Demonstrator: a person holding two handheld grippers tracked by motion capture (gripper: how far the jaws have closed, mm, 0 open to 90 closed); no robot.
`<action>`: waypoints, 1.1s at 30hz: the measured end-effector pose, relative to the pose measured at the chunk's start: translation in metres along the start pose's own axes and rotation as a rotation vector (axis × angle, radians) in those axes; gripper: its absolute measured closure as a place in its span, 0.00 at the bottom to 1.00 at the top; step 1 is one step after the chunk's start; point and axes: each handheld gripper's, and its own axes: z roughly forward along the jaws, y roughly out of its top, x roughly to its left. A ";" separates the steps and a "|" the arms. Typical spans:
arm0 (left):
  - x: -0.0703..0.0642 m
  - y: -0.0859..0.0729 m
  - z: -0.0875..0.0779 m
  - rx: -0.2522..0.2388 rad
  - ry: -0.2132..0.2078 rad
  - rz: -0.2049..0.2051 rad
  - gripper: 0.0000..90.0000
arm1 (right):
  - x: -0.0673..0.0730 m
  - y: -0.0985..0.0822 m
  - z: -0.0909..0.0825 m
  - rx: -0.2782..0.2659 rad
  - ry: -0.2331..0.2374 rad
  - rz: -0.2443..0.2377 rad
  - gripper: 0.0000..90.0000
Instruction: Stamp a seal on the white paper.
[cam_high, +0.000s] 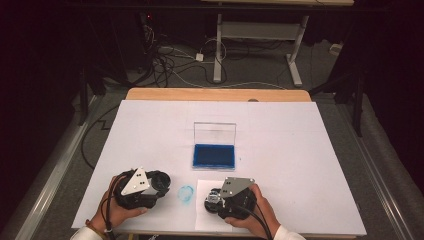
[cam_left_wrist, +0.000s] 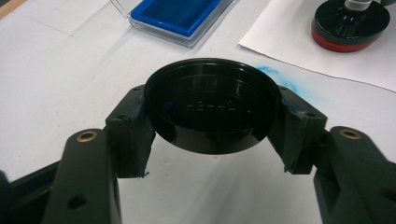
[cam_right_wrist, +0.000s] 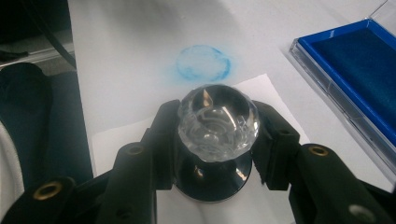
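My left gripper (cam_left_wrist: 211, 128) is shut on a black round cap (cam_left_wrist: 212, 105), holding it by its rim just above the white table; in the high view the cap (cam_high: 160, 181) is at the front left. My right gripper (cam_right_wrist: 215, 142) is shut on the clear faceted knob of a stamp (cam_right_wrist: 218, 121). The stamp (cam_left_wrist: 350, 23) has a black base with a red rim and stands on a white sheet of paper (cam_high: 204, 222). An open blue ink pad (cam_high: 214, 156) lies beyond both grippers, mid-table.
A blue ring-shaped ink smudge (cam_high: 186, 194) marks the table between the two grippers, just off the paper's left edge (cam_right_wrist: 204, 63). The ink pad's clear lid (cam_high: 214, 132) stands upright behind it. The white table cover (cam_high: 300, 150) stretches wide on both sides.
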 end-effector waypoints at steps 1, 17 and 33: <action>0.000 0.000 0.000 -0.001 0.000 0.001 0.41 | 0.001 0.000 0.000 0.002 -0.005 -0.008 0.63; 0.002 -0.001 -0.002 -0.003 0.001 -0.006 0.41 | 0.000 0.000 0.000 0.005 -0.007 -0.024 0.64; 0.004 -0.001 -0.001 -0.001 0.001 -0.008 0.41 | -0.003 0.014 -0.010 -0.016 -0.008 -0.009 0.63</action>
